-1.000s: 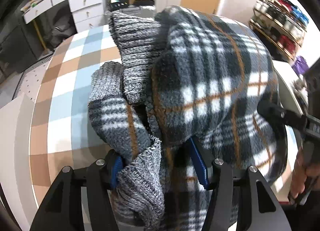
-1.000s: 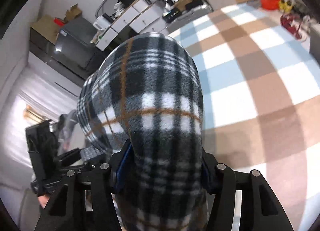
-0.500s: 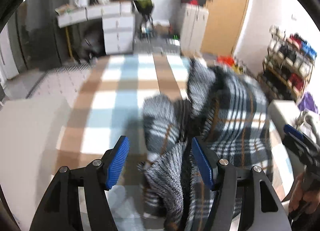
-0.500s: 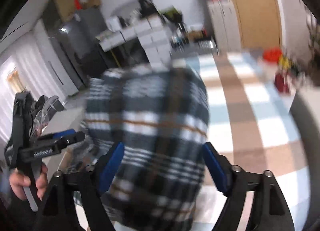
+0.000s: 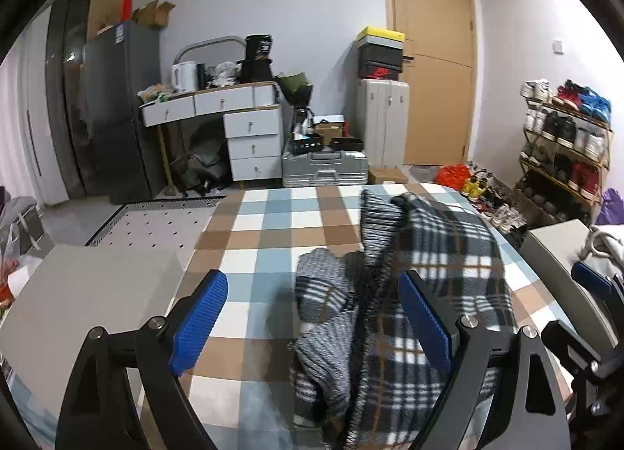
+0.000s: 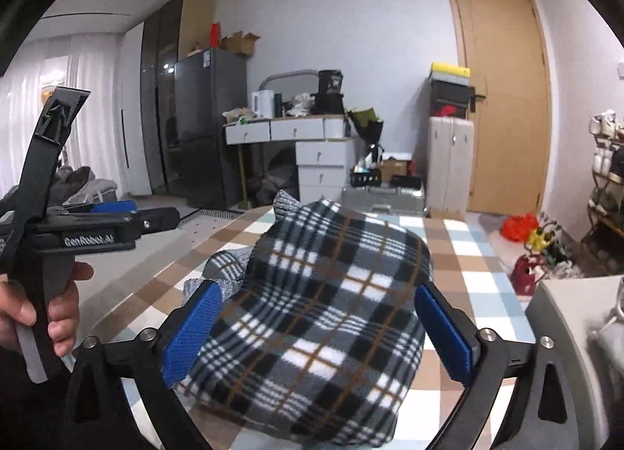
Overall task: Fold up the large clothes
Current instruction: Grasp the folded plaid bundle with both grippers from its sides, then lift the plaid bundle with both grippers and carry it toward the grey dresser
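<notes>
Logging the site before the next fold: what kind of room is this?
Most likely a lived-in home room, perhaps a studio flat: a shoe rack, a fridge, suitcases by the door.

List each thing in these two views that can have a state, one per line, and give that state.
Plaid garment: folded into a bundle, lying on the checked cloth, released.
Left gripper: open, jaws just widened, pads clear of the garment.
Right gripper: open wide, jaws just widened, garment between them but not pinched.
Door: shut.
Desk drawers: shut.
</notes>
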The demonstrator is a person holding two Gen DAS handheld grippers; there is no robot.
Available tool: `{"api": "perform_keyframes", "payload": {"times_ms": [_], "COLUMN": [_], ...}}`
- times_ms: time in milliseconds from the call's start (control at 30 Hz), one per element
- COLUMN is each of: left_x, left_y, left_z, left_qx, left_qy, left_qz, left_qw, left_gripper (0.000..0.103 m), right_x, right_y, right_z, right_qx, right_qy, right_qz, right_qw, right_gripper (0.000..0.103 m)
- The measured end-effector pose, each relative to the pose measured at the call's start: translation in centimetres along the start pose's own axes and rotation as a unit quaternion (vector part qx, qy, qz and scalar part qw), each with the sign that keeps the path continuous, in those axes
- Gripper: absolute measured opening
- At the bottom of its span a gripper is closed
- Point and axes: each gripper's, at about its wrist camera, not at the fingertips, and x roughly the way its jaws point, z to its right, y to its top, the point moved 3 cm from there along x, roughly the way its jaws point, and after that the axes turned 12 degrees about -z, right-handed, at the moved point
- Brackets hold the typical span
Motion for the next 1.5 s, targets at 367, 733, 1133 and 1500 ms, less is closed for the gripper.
{"api": "perform_keyframes", "payload": {"times_ms": [367, 733, 1133, 1500], "left_x": [-0.9, -0.6, 3.2, 14.8], "left_y": [-0.7, -0.7, -0.6, -1.6], "left_z": [2.1, 2.6, 1.6, -1.6], "left_qx": [0.030, 0.022, 0.021, -0.016], "left_qy": [-0.008, -0.013, 0.013, -0.105], "left_qz": [0.015, 0.005, -0.053, -0.295], "left_qw": [0.9994, 0.9997, 0.9983, 0.9496], "left_gripper": [0.087, 0.087, 0.087, 0.086], "right_x": [0.4, 0.3, 3.3, 15.2], "right_y": [0.2, 0.2, -0.3, -3.2], "right_z": [2.5, 2.4, 4.4, 11.4], "right_qx": [0.071, 0.064, 0.115, 0.264], "right_qy": [0.025, 0.024, 0.040, 0.147], "right_qz": [0.004, 0.006, -0.058, -0.253], "right_qw": [0.997, 0.998, 0.991, 0.919], "right_gripper": [0.103, 0.103, 0.103, 0.103]}}
